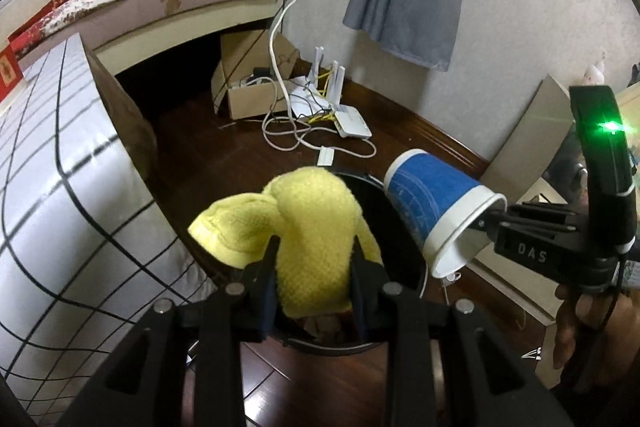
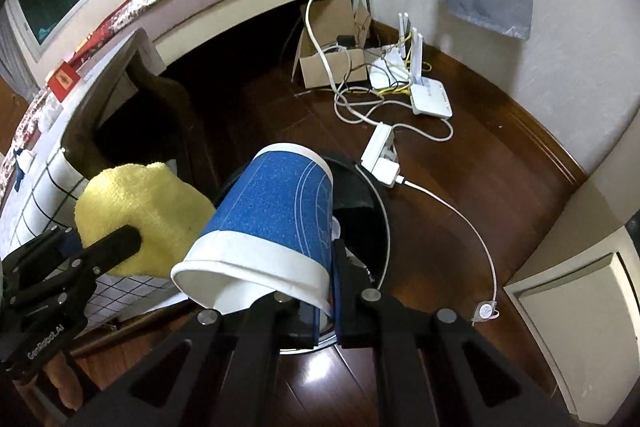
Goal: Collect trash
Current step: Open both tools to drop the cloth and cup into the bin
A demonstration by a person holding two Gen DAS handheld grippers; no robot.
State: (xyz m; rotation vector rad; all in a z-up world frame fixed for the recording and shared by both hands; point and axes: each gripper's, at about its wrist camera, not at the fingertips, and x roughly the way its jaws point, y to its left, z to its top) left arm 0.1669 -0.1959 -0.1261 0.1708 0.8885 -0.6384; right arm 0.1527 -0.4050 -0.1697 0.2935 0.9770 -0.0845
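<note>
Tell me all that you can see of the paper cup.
The paper cup is blue with thin white lines, a white band at the mouth and a white base. It looks empty. It lies tilted, mouth toward the right wrist camera, base pointing away. The right gripper is shut on its rim wall, one finger inside and one outside. It hangs over the black bin, beside the yellow cloth; contact between them is unclear.
</note>
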